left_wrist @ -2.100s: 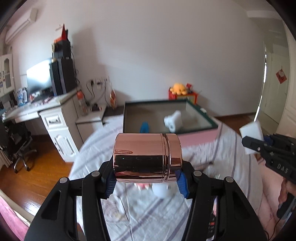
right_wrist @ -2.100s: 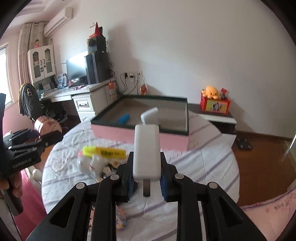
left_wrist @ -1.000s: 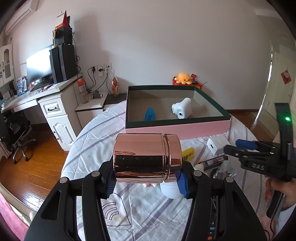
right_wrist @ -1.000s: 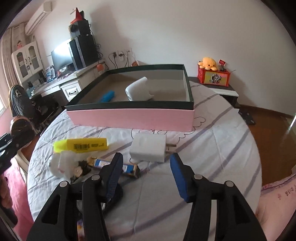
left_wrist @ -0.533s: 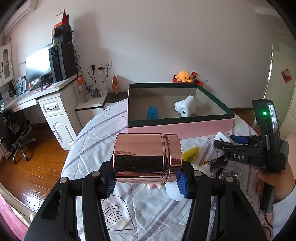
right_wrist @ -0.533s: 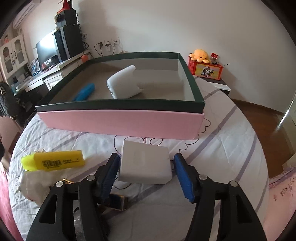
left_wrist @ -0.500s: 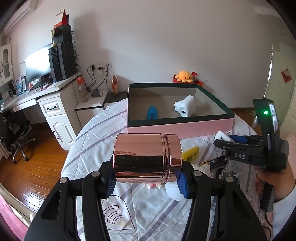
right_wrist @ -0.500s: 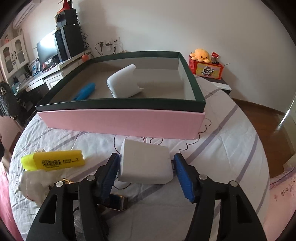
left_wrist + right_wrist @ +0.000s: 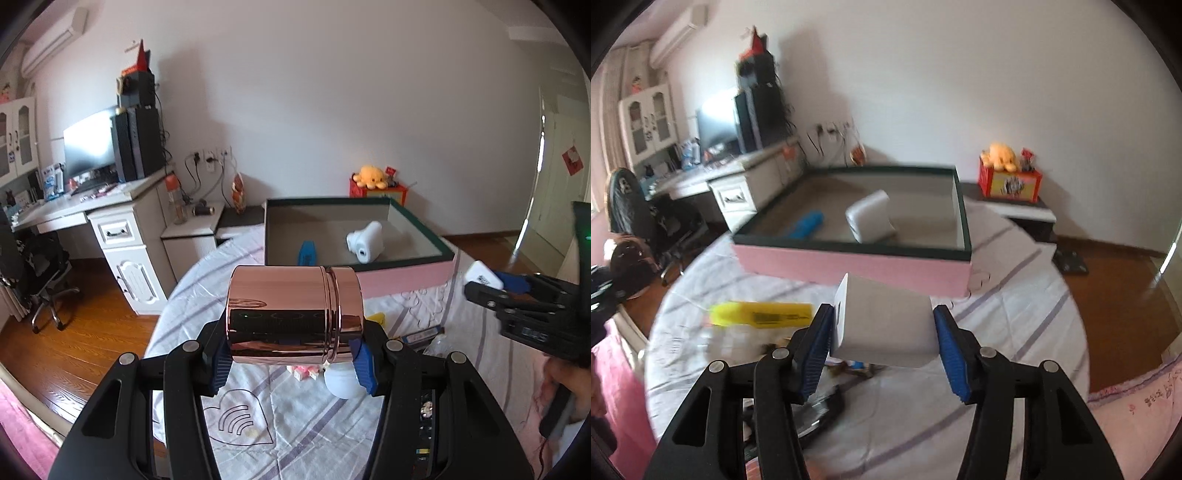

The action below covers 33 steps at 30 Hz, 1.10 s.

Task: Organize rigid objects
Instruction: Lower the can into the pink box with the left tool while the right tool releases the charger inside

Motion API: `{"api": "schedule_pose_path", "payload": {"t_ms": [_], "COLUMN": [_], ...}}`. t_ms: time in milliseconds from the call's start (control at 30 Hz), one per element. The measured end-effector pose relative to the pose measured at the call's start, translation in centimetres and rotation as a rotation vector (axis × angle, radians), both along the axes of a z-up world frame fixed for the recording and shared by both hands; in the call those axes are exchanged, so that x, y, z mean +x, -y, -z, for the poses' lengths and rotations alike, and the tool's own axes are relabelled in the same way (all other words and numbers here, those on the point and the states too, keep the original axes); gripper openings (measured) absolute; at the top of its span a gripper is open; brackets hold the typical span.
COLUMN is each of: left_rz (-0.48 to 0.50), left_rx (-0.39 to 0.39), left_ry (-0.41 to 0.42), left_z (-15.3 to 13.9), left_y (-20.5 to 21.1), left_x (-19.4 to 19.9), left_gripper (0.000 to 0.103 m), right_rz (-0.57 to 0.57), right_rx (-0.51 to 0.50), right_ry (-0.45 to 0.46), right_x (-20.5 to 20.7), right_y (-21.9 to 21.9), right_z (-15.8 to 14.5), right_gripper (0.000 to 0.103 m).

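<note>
Copper tin (image 9: 293, 314) clamped in left gripper (image 9: 293, 352), white charger (image 9: 884, 325) in right gripper (image 9: 882, 345); box (image 9: 849, 264) holds two items (clutter remains)

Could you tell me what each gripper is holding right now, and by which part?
Left gripper: copper canister, clamped across both ends. Right gripper: white block, by its sides.

An orange plush octopus (image 9: 370, 177) sits on a red box (image 9: 1010, 182); a monitor (image 9: 89, 146) stands on the white desk (image 9: 110, 210).
</note>
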<state>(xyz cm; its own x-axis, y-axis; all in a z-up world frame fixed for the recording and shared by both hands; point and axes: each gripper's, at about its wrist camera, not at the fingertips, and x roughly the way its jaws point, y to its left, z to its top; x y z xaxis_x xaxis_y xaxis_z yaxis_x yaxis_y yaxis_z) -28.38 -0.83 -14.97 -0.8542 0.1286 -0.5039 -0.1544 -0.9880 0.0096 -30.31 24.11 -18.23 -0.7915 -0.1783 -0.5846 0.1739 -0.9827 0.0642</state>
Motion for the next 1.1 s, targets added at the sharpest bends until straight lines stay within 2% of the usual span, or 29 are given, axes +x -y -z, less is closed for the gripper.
{"api": "schedule_pose_path", "payload": {"t_ms": [300,567,833,1100], "left_rz": [-0.031,-0.056,-0.091,-0.009], "left_rx": [-0.022,-0.058,-0.110,-0.114], "left_ry": [-0.094,-0.138,-0.151,-0.054], "left_z": [-3.5,-5.1,-5.8,-3.5], "left_y": [-0.2,-0.5,-1.4,-3.8], "left_x": [2.1,1.4,-3.4,-12.1], "left_gripper": [0.054,0.054,0.054,0.054], "right_rz": [-0.075,-0.089,-0.077,-0.063], "right_rx": [0.008,0.014,0.016,0.021], "right_ry": [-0.145,-0.177,-0.161,-0.093], "right_x": [4.0,2.5,-2.1,-8.9], "right_y": [1.4,1.3,0.5,-0.3], "right_z": [-5.8,-6.9,-6.3,-4.0], "right_gripper": [0.056,0.056,0.056,0.056]}}
